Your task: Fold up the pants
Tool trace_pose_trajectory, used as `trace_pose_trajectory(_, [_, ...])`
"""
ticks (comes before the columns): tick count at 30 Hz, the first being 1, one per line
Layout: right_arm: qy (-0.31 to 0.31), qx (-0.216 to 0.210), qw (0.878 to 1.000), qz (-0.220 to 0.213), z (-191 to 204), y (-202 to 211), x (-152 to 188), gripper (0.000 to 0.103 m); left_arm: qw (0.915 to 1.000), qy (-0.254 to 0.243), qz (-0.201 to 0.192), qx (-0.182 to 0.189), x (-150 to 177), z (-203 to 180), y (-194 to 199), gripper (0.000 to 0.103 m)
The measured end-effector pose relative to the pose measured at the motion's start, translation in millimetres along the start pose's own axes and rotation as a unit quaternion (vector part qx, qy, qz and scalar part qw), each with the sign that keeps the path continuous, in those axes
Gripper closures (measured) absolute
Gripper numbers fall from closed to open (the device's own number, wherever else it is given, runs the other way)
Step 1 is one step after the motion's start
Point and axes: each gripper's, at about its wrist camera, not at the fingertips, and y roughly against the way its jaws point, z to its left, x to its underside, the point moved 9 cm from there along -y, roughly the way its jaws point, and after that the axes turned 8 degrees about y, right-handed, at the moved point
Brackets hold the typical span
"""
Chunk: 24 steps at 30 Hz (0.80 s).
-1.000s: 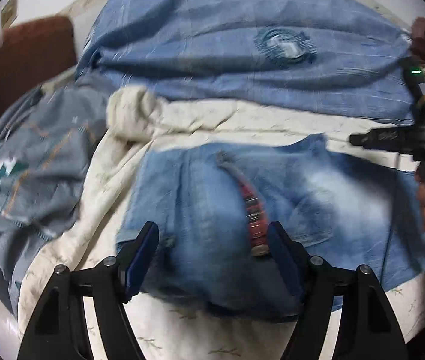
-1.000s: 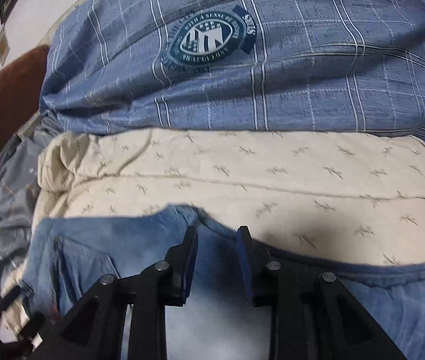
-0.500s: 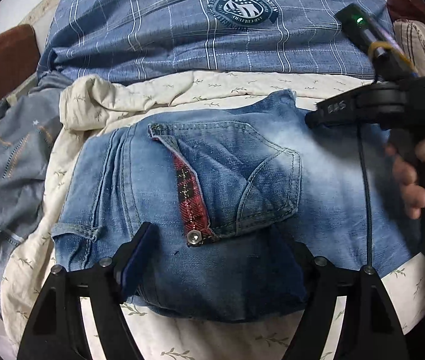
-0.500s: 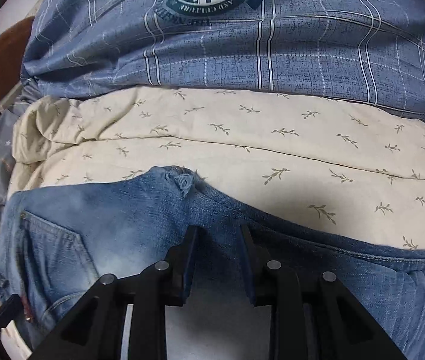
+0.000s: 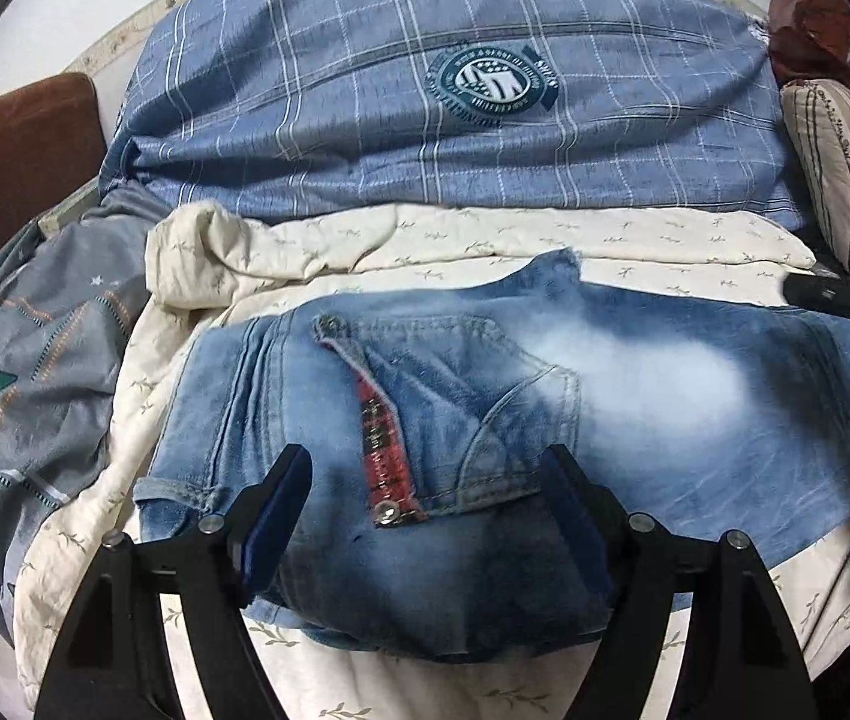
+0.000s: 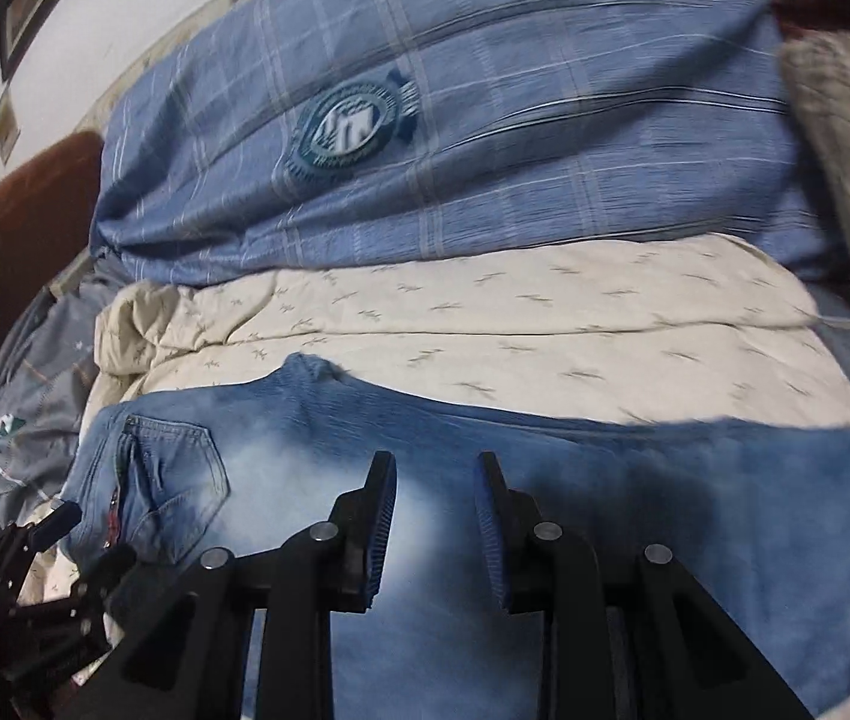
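Blue denim pants (image 5: 634, 396) lie folded flat on a cream leaf-print sheet (image 5: 484, 240), back pocket and a red plaid flap (image 5: 386, 456) facing up. My left gripper (image 5: 425, 480) is open wide, its jaws straddling the waist end of the pants near the pocket. It also shows in the right wrist view (image 6: 59, 540) at the left end of the pants (image 6: 544, 480). My right gripper (image 6: 433, 480) is open with a moderate gap, hovering over the middle of the denim, empty. Its tip shows in the left wrist view (image 5: 844, 297).
A blue plaid quilt with a round crest (image 5: 484, 84) is piled behind the sheet. A grey patterned cloth (image 5: 35, 372) lies left. A striped pillow (image 5: 844, 168) sits right. A brown cushion (image 5: 11, 156) is at far left.
The right gripper has pulled back and to the right, its jaws opening wider, so more denim shows beneath it. The left gripper's view shifted slightly; the pants lie as before.
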Motion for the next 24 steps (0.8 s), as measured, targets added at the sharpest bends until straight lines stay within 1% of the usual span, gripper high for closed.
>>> trace_pose_trajectory(7, [-0.025, 0.027, 0.999, -0.021, -36.5, 40.6, 27.0, 0.073, 0.9998, -0.009, -0.011, 0.011, -3.6, -20.1, 4.5, 0.024])
trace_pose_trajectory(12, [-0.051, 0.045, 0.997, -0.023, -62.6, 57.9, 47.1, 0.073, 0.9996, -0.014, -0.014, 0.02, -4.4, -35.6, 6.3, 0.024])
trace_pose_trajectory(14, [-0.063, 0.043, 0.997, -0.02, -71.8, 63.4, 54.2, 0.073, 0.9995, -0.014, -0.013, 0.025, -3.9, -41.2, 6.7, 0.022])
trace_pose_trajectory(17, [-0.081, 0.049, 0.995, -0.028, -88.6, 74.7, 63.4, 0.073, 0.9993, -0.012, -0.005, 0.035, -2.3, -50.3, 5.4, 0.02])
trace_pose_trajectory(20, [-0.114, 0.06, 0.991, -0.043, -114.3, 88.0, 70.0, 0.073, 0.9989, -0.015, -0.003, 0.045, -1.2, -60.1, 5.9, 0.02])
trace_pose_trajectory(24, [-0.164, 0.071, 0.982, -0.062, -148.0, 104.5, 79.3, 0.073, 0.9983, -0.022, -0.008, 0.054, -1.3, -71.5, 9.6, 0.02])
